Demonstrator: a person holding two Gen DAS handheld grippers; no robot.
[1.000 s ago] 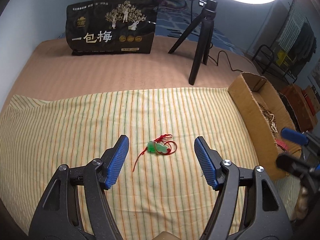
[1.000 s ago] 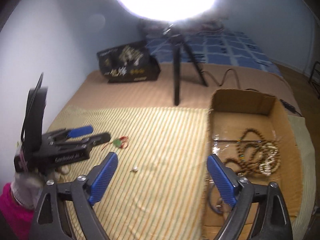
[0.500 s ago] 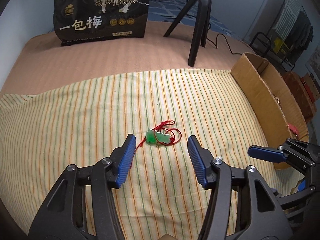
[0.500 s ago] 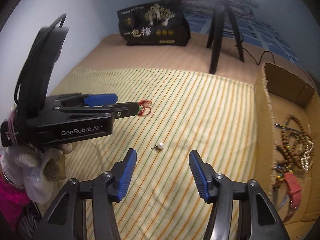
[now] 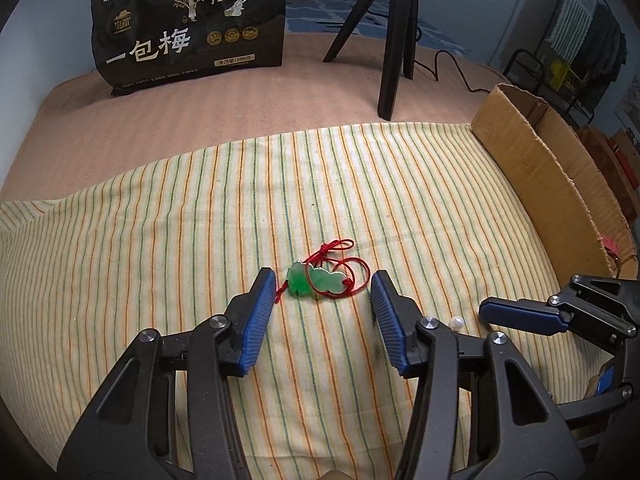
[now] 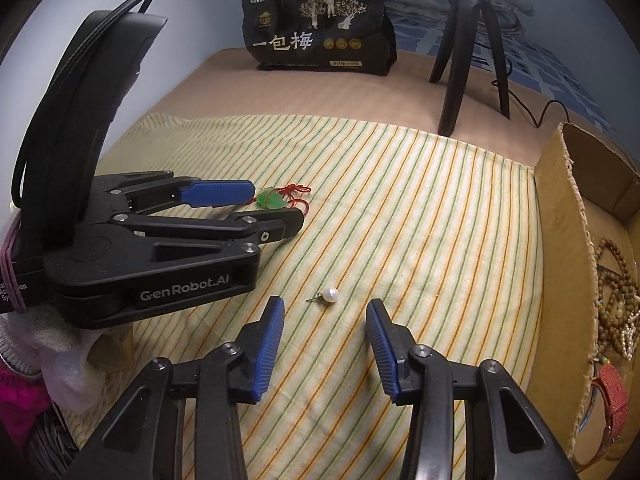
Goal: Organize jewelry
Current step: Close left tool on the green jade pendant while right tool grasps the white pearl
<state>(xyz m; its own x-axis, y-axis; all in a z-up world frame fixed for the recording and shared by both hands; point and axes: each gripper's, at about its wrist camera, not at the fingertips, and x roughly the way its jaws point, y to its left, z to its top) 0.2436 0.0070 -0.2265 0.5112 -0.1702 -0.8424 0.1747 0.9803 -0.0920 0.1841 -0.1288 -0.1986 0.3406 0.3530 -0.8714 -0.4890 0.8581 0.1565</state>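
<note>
The left tool (image 5: 323, 278) is spread open around the green pendant (image 5: 316, 280) (red cord attached) on the striped cloth (image 5: 160, 240), gripping nothing. The right tool (image 6: 325, 307), likewise open and empty, sits just short of the pearl earring (image 6: 329, 295), which lies between pendant and cardboard box (image 6: 560, 240).

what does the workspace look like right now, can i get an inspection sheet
Surface: striped cloth over a tan bed cover.
Job's things: green pendant on red cord and pearl earring loose on the cloth; bead necklaces in the cardboard box.
Clutter: black snack bag at the back.
Grippers: left gripper open, straddling the pendant; right gripper open, just short of the pearl.
Cables: black cord behind the tripod.
Surroundings: blue wall, clothes rack.
</note>
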